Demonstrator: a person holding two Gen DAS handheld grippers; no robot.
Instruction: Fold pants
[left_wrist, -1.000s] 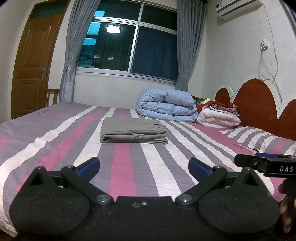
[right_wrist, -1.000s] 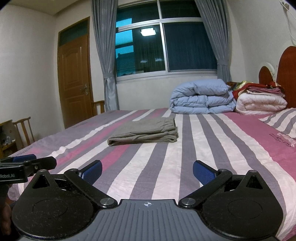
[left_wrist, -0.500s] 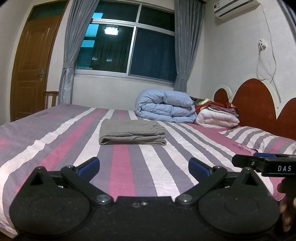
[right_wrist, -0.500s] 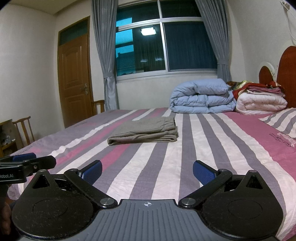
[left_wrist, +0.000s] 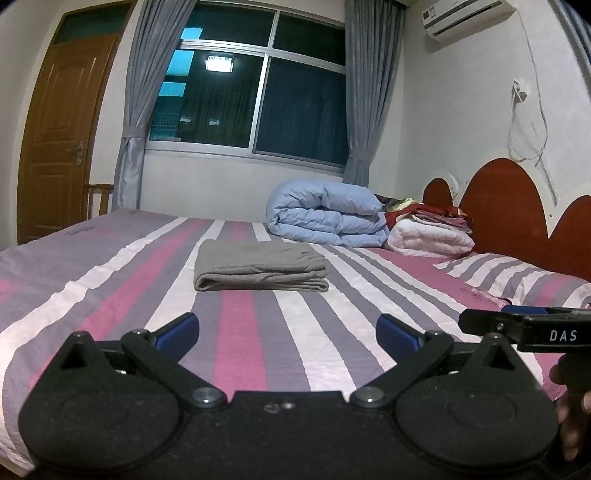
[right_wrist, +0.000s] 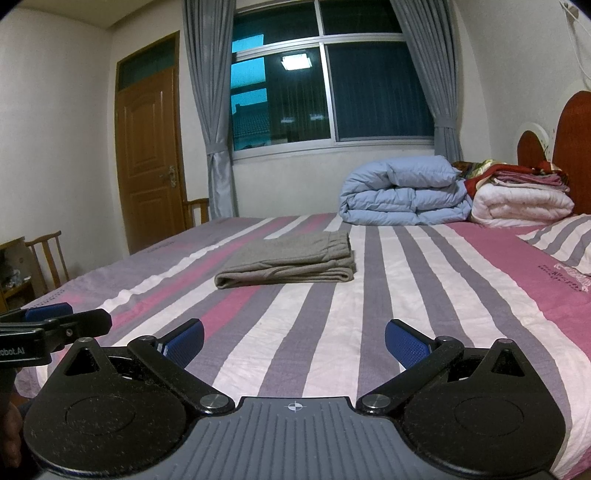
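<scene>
**Two matte black hand-held grippers with blue pads**

The left hand-held gripper (left_wrist: 287, 328) has a speckled black body, two round lobes with triangular cut-outs, silver pivot screws and angled link arms ending in blue ribbed fingers (left_wrist: 176, 328). The right hand-held gripper (right_wrist: 294, 339) is built alike, with a grey ribbed centre plate bearing a small crosshair mark. Its side bar shows white "DAS" lettering; the left one's bar reads "obot.AI".

We see a striped bed (left_wrist: 110, 280), a blue duvet (left_wrist: 325, 214) touching stacked blankets (left_wrist: 432, 236) by the headboard (left_wrist: 506, 206), curtained window (left_wrist: 258, 99), door (left_wrist: 55, 129).
</scene>
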